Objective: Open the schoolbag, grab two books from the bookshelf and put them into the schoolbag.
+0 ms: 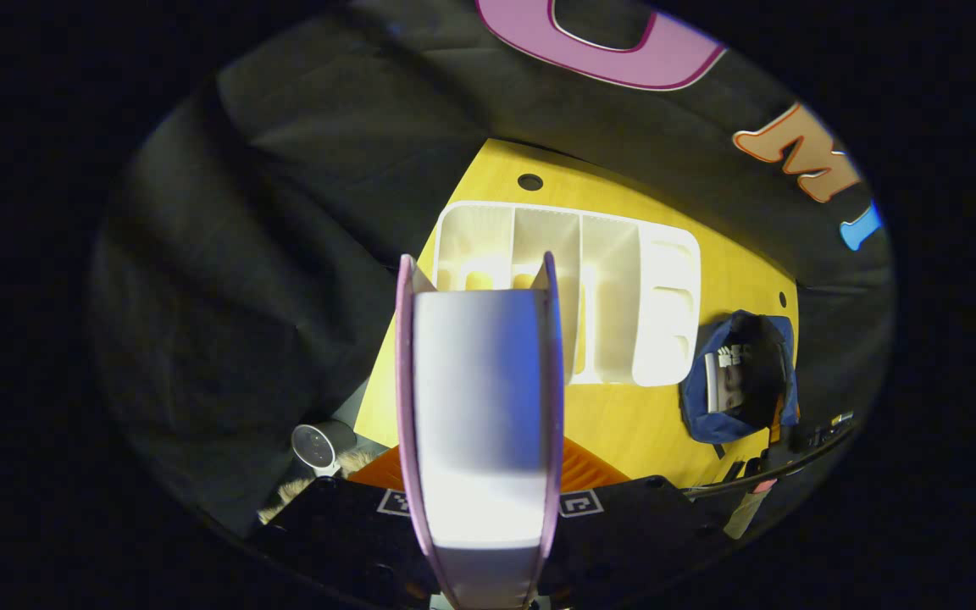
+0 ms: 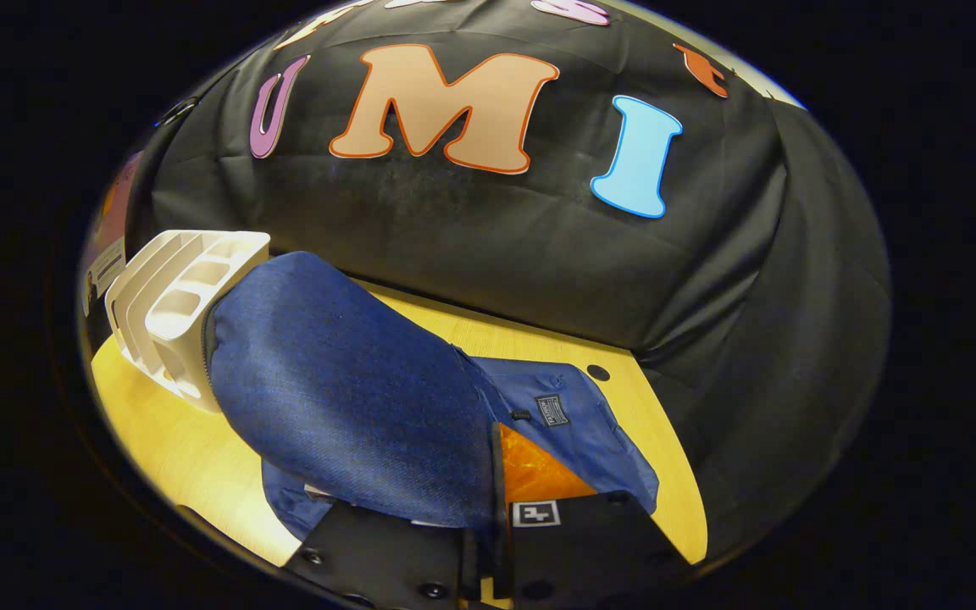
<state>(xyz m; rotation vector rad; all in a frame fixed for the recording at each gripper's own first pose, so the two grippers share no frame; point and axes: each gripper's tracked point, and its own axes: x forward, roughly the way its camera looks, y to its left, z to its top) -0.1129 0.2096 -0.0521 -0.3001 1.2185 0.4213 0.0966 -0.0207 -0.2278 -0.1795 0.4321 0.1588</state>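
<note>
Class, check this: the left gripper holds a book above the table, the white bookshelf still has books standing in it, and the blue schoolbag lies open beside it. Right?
One error: the bookshelf stands empty, as the left gripper view shows. The left gripper does hold a book, and the schoolbag lies open beside the shelf.

- counter (image 1: 623, 424): yellow wood-grain top, dark round holes near its edges
- small grey cylinder with pale round face (image 1: 315, 446), off counter's edge
- tan furry patch (image 1: 293, 496) beside cylinder
</note>
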